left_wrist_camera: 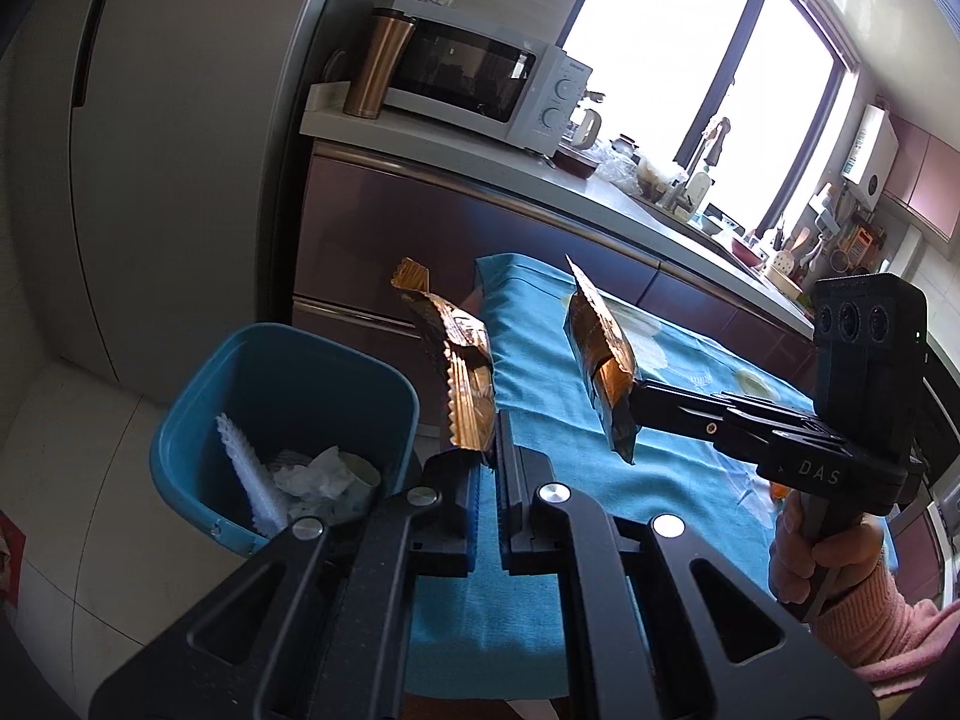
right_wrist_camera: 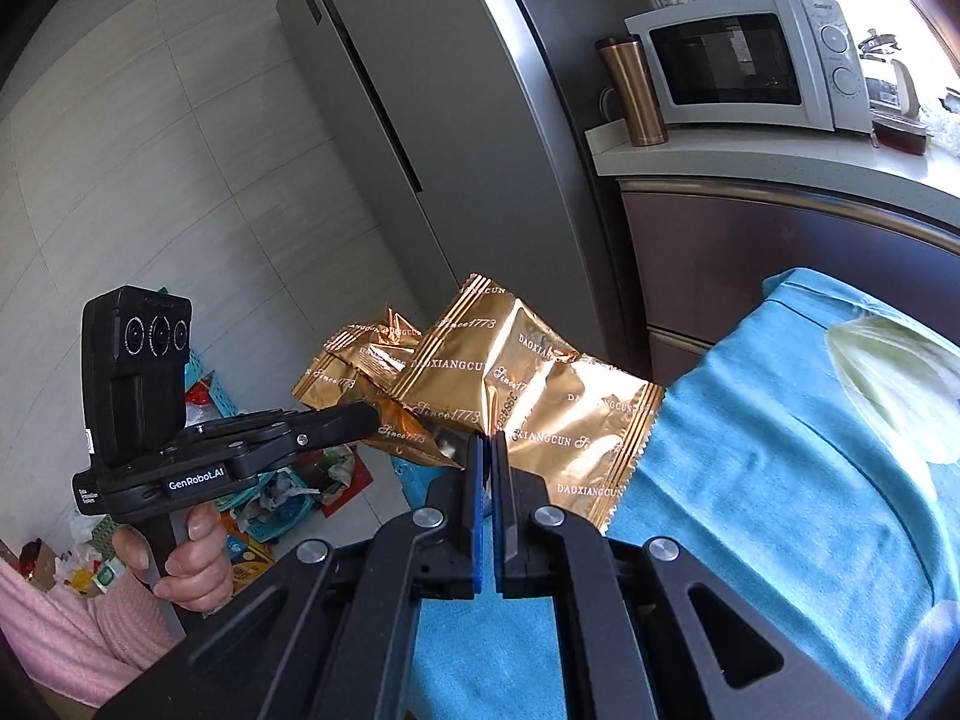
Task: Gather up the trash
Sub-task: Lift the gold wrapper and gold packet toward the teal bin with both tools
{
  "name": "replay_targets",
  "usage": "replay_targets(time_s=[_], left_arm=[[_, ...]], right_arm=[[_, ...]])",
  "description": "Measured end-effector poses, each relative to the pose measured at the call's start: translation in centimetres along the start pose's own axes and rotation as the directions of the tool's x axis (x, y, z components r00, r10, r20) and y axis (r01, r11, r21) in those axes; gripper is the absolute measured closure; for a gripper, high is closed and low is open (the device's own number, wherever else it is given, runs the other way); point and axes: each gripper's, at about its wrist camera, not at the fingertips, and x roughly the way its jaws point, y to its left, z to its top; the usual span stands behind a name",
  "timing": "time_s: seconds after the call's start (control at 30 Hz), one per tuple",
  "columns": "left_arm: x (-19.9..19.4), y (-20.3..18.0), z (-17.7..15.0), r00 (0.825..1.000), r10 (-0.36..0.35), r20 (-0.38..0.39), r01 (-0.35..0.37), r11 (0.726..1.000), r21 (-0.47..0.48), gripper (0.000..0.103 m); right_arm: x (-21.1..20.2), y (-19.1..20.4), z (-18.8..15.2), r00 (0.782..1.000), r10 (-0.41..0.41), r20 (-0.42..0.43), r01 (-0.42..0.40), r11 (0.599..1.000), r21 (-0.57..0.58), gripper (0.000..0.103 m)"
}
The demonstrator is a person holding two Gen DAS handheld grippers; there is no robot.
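My left gripper (left_wrist_camera: 495,450) is shut on the edge of a gold foil wrapper (left_wrist_camera: 462,372), held upright just right of the blue trash bin (left_wrist_camera: 198,420). White paper scraps (left_wrist_camera: 312,474) lie inside the bin. To the right, my right gripper (left_wrist_camera: 636,396) is shut on a second gold wrapper (left_wrist_camera: 600,354) above the blue tablecloth (left_wrist_camera: 600,480). The right wrist view shows the right gripper (right_wrist_camera: 487,450) pinching the larger gold wrapper (right_wrist_camera: 540,396). Beside it, the left gripper (right_wrist_camera: 366,417) carries the smaller crumpled wrapper (right_wrist_camera: 360,372). A hand grips each handle.
A tall grey fridge (left_wrist_camera: 180,150) stands behind the bin. On the counter (left_wrist_camera: 468,150) are a microwave (left_wrist_camera: 474,78) and a bronze tumbler (left_wrist_camera: 381,63). Baskets and packets (right_wrist_camera: 270,498) clutter the floor at the left. A sink area lies under the window.
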Motion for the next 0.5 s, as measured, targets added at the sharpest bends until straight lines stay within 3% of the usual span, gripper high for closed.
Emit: replay_targets(time_s=[0.5], left_arm=[[0.7, 5.6, -0.3, 0.993, 0.114, -0.027, -0.116, 0.99, -0.082, 0.098]], right_arm=[[6.5, 1.0, 1.5, 0.994, 0.079, -0.08, -0.08, 0.997, -0.017, 0.102]])
